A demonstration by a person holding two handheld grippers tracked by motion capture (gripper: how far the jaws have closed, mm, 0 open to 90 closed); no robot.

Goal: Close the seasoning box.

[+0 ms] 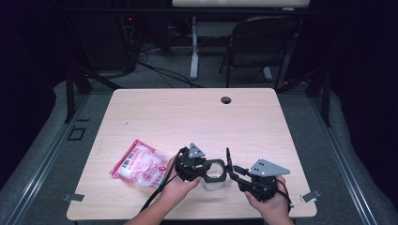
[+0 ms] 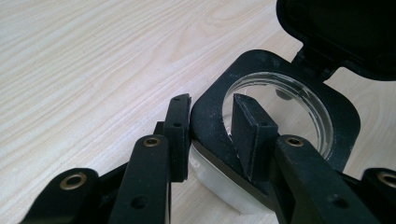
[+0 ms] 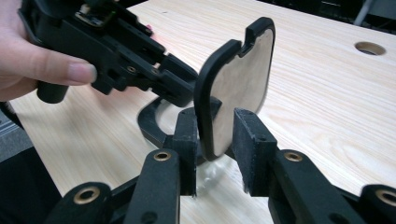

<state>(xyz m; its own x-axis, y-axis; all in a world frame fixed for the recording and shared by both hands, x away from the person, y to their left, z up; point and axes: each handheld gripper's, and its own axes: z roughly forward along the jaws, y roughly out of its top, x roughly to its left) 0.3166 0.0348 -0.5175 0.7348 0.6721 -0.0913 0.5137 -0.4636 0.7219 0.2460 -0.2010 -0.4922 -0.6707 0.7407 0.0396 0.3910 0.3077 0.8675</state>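
A clear square container (image 1: 215, 177) with a black rim (image 2: 345, 121) stands near the table's front edge. Its hinged black lid (image 1: 228, 160) is raised upright. My left gripper (image 1: 206, 171) comes in from the left and is shut on the rim, one finger (image 2: 178, 135) outside it and the other inside the opening. From the right, my right gripper (image 1: 233, 172) holds the lid (image 3: 243, 70) edge-on between its jaws, and the pads look pressed against it. The right gripper view also shows the left gripper's body (image 3: 116, 51) with a hand on it.
A pink and white plastic bag (image 1: 140, 164) lies flat on the table left of the left hand. A round cable hole (image 1: 226, 100) sits at the table's far edge. Beyond the table stand a folding chair (image 1: 263, 42) and desk legs.
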